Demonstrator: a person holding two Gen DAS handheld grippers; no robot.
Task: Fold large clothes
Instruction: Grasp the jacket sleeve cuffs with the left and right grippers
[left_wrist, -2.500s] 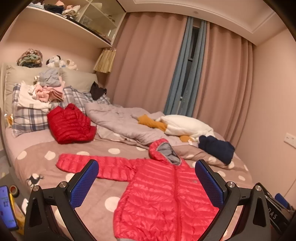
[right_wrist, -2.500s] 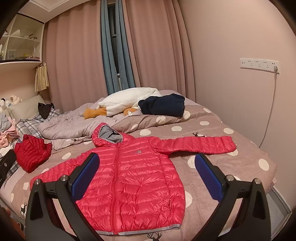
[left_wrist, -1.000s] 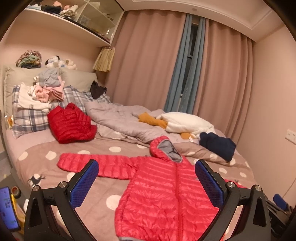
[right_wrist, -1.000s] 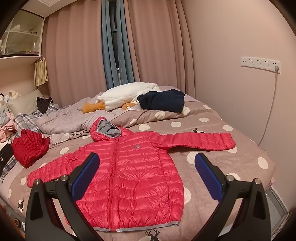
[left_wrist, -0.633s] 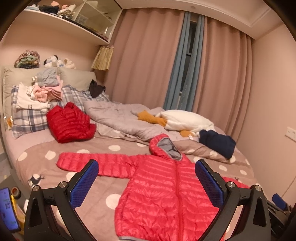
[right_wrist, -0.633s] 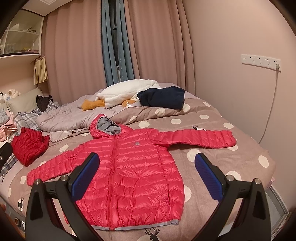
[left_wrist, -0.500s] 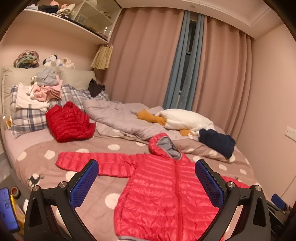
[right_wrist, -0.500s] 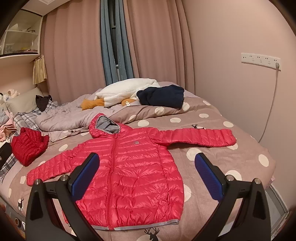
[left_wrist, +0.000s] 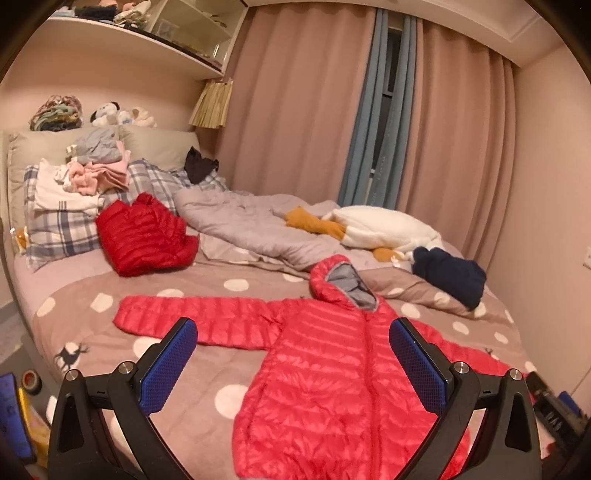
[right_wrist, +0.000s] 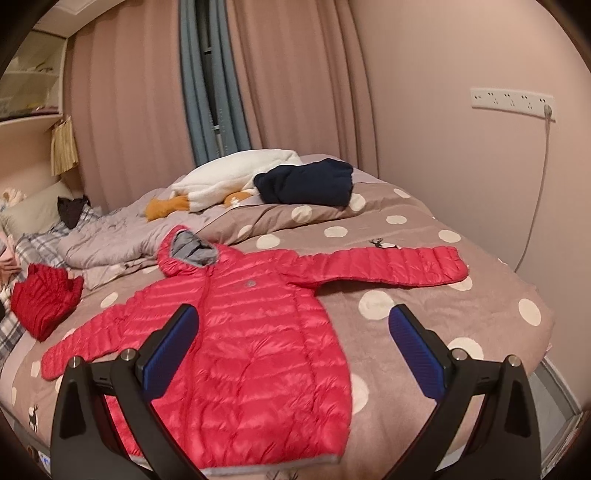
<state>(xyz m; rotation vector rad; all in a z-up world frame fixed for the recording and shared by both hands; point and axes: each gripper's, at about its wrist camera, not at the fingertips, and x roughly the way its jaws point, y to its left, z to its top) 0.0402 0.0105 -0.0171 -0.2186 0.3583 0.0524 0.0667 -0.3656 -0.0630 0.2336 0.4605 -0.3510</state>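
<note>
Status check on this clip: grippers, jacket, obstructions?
Left gripper and right gripper open, empty, above the bed. Pink-red hooded puffer jacket flat, zipped, sleeves spread, unfolded. Nothing lying on it.

This is a lived-in home bedroom. A wide bed under a taupe blanket with white polka dots (left_wrist: 155, 373) is filling the lower half of both views. At ten o'clock in the left wrist view, plaid pillows (left_wrist: 59, 225) are leaning against a padded beige headboard (left_wrist: 155, 147), with small plush toys (left_wrist: 118, 115) sitting on top. Floor-length dusty-pink curtains (left_wrist: 295, 122) are hanging at twelve o'clock. In the right wrist view, a white wall socket strip (right_wrist: 511, 99) is showing at two o'clock.
</note>
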